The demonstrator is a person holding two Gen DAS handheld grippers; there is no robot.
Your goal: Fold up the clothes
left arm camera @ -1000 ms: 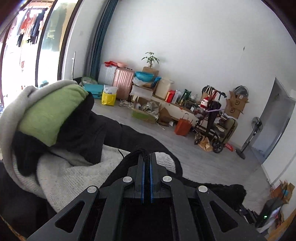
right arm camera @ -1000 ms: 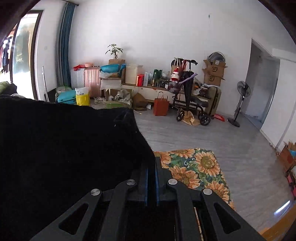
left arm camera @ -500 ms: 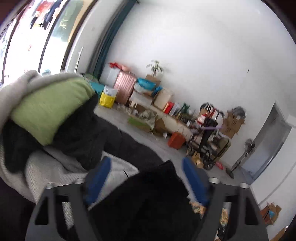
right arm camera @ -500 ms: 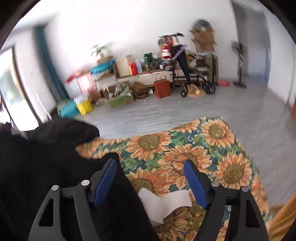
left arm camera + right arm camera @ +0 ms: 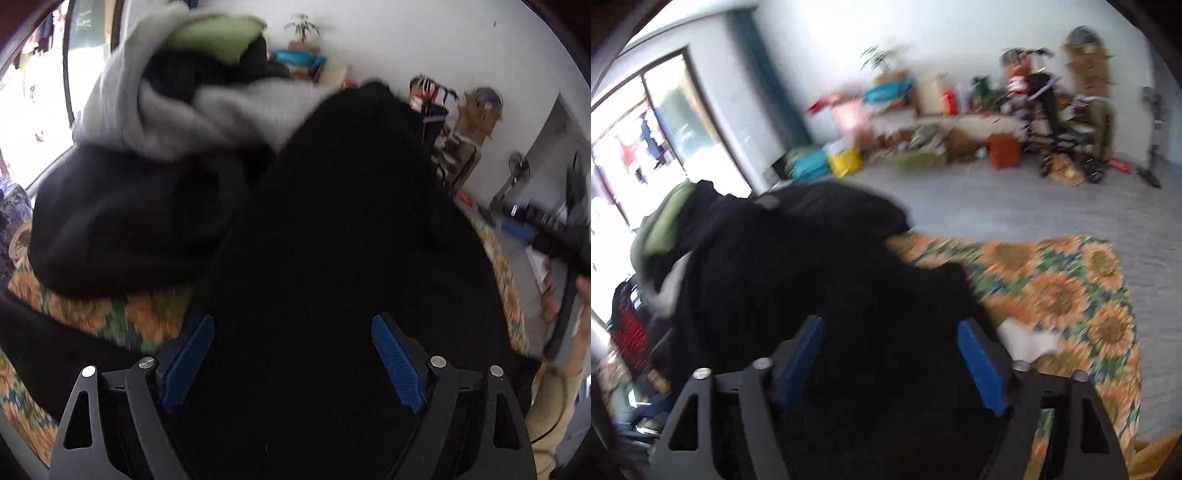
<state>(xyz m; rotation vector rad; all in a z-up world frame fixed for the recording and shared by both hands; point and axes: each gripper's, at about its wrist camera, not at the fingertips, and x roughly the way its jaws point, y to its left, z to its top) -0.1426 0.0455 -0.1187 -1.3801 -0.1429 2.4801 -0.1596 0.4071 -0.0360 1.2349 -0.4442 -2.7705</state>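
A black garment [image 5: 332,229] lies spread on the sunflower-patterned cloth [image 5: 147,314]. My left gripper [image 5: 291,362] hangs over it, open wide, with black fabric under and between its blue pads [image 5: 188,358] but not pressed. In the right wrist view the same black garment [image 5: 820,280] fills the lower left. My right gripper [image 5: 890,363] is over it with its jaws closing. Black cloth sits between the pads [image 5: 979,365], which do not press on it. The right gripper also shows at the left wrist view's right edge, with a hand [image 5: 583,295].
A pile of grey, green and black clothes [image 5: 159,96] rises behind the garment. A white paper scrap [image 5: 1027,341] lies on the sunflower cloth [image 5: 1071,288]. Grey floor, boxes, bags, a stroller [image 5: 1049,122] and a fan stand along the far wall.
Both grippers were shut on black fabric and have let go. The left one opened wide and dropped toward the garment. The right one's jaws stand narrower than half a second ago.
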